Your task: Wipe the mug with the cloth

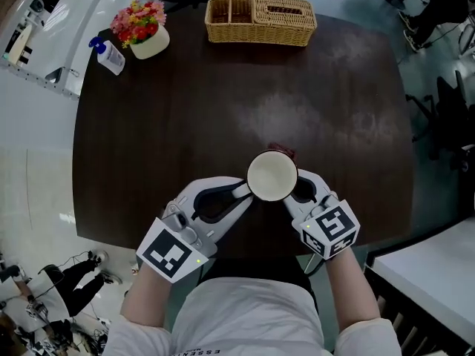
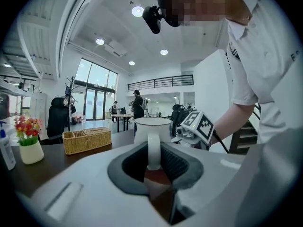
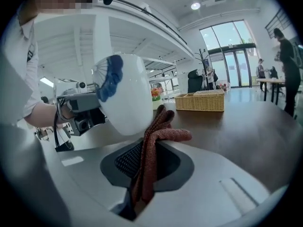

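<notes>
With your left claw [image 1: 239, 193] clamped on the mug [image 1: 272, 175] handle and your right claw [image 1: 297, 191] pinching the cloth [image 3: 150, 160] against its wall, you're mid-wipe; next, sweep the cloth round.

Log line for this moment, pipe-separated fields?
left gripper: shut on white ceramic mug by handle | right gripper: shut on red woven cloth | cloth: against mug side

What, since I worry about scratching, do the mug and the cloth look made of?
The mug looks like glazed ceramic: smooth, glossy white that catches highlights, with a blue mark on its side. The cloth seems to be a woven or knitted textile, perhaps microfibre: matte reddish-brown, with a visibly textured weave and soft folds.
</notes>
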A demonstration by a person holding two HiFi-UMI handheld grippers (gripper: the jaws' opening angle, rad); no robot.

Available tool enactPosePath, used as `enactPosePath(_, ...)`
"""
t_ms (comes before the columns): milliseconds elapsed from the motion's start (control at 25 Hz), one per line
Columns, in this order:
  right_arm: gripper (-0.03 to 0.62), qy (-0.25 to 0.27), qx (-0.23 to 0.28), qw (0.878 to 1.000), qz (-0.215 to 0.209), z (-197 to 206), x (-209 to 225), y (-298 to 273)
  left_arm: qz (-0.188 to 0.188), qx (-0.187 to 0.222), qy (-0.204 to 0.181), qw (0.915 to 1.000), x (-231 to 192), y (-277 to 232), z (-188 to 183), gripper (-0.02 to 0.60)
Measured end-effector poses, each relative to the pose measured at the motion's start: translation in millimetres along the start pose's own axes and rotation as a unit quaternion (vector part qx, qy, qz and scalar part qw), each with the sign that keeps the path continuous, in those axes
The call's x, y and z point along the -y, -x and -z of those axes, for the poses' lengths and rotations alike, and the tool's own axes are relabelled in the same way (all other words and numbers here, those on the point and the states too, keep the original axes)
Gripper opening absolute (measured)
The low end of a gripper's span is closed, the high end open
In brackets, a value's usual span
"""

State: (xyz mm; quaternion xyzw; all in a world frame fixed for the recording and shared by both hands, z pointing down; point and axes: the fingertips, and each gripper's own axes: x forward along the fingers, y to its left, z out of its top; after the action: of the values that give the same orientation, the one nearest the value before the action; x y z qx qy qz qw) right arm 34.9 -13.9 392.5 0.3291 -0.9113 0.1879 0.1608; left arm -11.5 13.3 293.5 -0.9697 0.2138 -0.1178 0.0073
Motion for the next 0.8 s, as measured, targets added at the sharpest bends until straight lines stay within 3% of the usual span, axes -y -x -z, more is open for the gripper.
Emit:
enactPosePath(80,0.078,-0.008,0.016,1.0,-0.022,-6.3,-7.2,-5.9,0.015,0.0,-0.017,0.9998,2.7,1.8,-4.5,0.066)
enactPosePath(160,0.078,0.008,0.014,0.999,-0.039,-6.6,-15.5,-8.9,0.013,0.003,-0.005,0.9999,1.7,1.6,-1.7,0.066)
enactPosePath(280,0.077,0.02,0.014,0.998,-0.061,-1.5,-25.2,-6.0,-0.009,0.006,0.1,0.995,-0.2,3.4,9.1,0.066)
enactPosePath(360,0.077,0.006,0.029,0.996,-0.08,-2.6,-31.2,-2.8,-0.007,0.011,0.121,0.9925,-0.1,6.1,10.3,0.066)
enactPosePath(600,0.078,-0.04,0.045,0.991,-0.119,-3.0,-43.9,2.3,-0.001,0.022,0.115,0.9932,-1.4,7.1,9.4,0.066)
enactPosePath(800,0.078,-0.054,0.036,0.991,-0.116,3.1,-41.6,8.1,0.006,0.01,0.107,0.9942,4.4,5.5,12.3,0.066)
